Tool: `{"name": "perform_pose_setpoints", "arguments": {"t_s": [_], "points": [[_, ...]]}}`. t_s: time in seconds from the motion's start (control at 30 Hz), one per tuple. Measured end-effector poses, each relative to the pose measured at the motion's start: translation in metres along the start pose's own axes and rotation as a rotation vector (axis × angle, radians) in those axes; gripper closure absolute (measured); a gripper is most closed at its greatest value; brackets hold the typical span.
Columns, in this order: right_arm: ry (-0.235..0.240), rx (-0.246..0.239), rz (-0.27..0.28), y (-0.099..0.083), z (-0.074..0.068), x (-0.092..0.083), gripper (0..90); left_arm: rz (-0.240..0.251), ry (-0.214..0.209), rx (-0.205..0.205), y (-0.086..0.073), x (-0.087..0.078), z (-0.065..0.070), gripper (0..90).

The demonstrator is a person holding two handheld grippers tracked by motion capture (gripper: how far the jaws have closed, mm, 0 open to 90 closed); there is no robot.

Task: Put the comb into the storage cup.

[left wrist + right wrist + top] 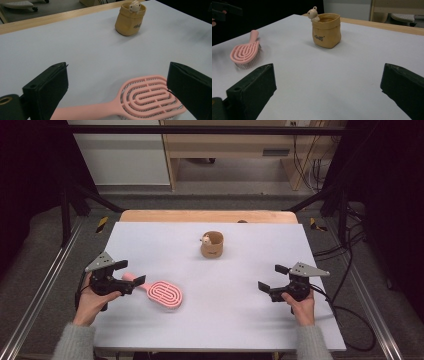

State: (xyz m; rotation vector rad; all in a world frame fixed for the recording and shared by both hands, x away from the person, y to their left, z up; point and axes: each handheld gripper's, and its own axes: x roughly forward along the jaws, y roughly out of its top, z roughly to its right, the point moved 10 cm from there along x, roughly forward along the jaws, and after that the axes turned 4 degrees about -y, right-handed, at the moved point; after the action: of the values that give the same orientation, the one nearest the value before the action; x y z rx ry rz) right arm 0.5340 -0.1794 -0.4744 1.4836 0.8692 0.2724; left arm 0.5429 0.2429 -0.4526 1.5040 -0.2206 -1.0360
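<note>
Two grippers are in our hands at the white table, one at each side. Our left gripper sits at the near left with its jaws spread wide, and the handle of the pink hairbrush lies between them; from the high view we cannot tell whether either jaw touches it. In the left gripper view the hairbrush lies flat on the table, handle toward the camera and oval head just beside the right-hand jaw. Our right gripper rests at the near right, jaws also wide apart with nothing between them, well apart from the brush. A small tan pouch stands upright toward the far middle of the table, with a little bear figure peeking over its rim. In the right gripper view the pouch stands ahead, the hairbrush off to the left
</note>
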Motion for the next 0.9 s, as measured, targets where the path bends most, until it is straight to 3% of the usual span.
{"name": "perform_pose_setpoints", "arguments": {"t_s": [0.13,0.17,0.67,0.9], "points": [[0.000,0.000,0.001,0.000,0.000,0.000,0.3,-0.012,0.028,-0.011,-0.002,0.004,-0.006,7.0],[-0.001,-0.001,-0.002,0.000,0.000,0.000,0.3,-0.021,0.051,-0.009,-0.004,0.006,-0.009,9.1],[-0.001,-0.003,-0.009,-0.002,0.000,0.002,0.3,-0.081,0.138,-0.015,-0.018,0.018,-0.023,31.0],[0.001,0.001,-0.009,-0.002,-0.001,0.002,0.3,-0.087,0.171,-0.057,-0.025,0.021,-0.032,53.0]]}}
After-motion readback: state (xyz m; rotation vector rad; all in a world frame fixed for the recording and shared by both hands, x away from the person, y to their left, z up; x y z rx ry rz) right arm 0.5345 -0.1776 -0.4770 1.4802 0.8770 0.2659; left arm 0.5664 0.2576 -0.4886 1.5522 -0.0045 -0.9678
